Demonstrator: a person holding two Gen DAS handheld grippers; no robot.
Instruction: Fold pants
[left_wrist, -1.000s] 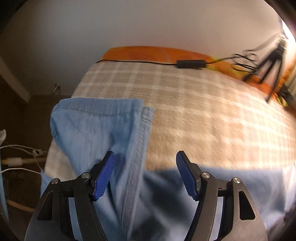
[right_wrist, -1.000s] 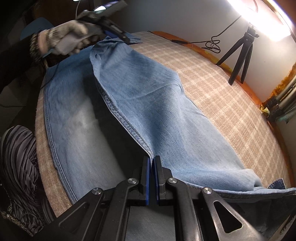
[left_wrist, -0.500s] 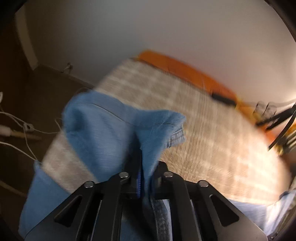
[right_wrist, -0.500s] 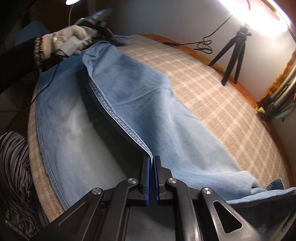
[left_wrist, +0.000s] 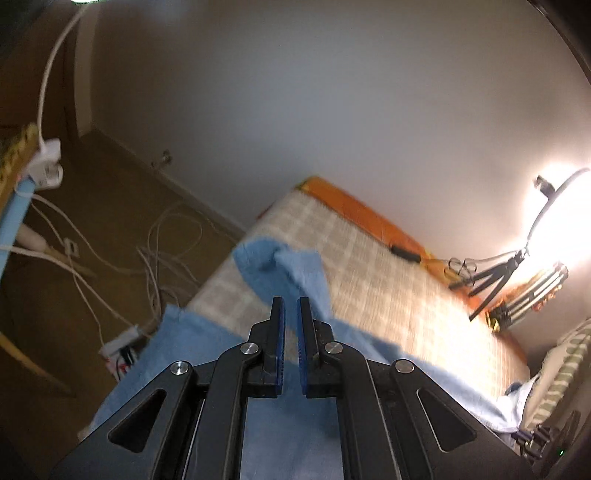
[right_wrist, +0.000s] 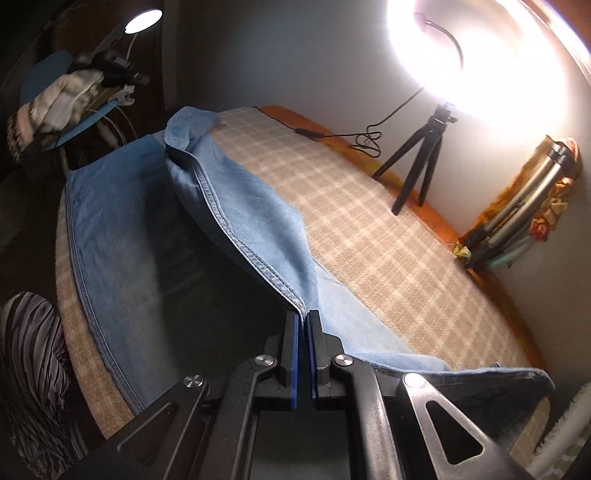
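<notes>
The right gripper is pinching the stitched seam of the blue pants, lifting one leg off the checked bed. The left gripper has just snapped together, nothing visibly caught between its pads, above the pants' far end near the bed's corner.

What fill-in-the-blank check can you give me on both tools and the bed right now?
The right tool is shut on the ___.
The left tool is shut and holds ___.
The tripod on the bed is ___.
Missing: pants; nothing; black.
</notes>
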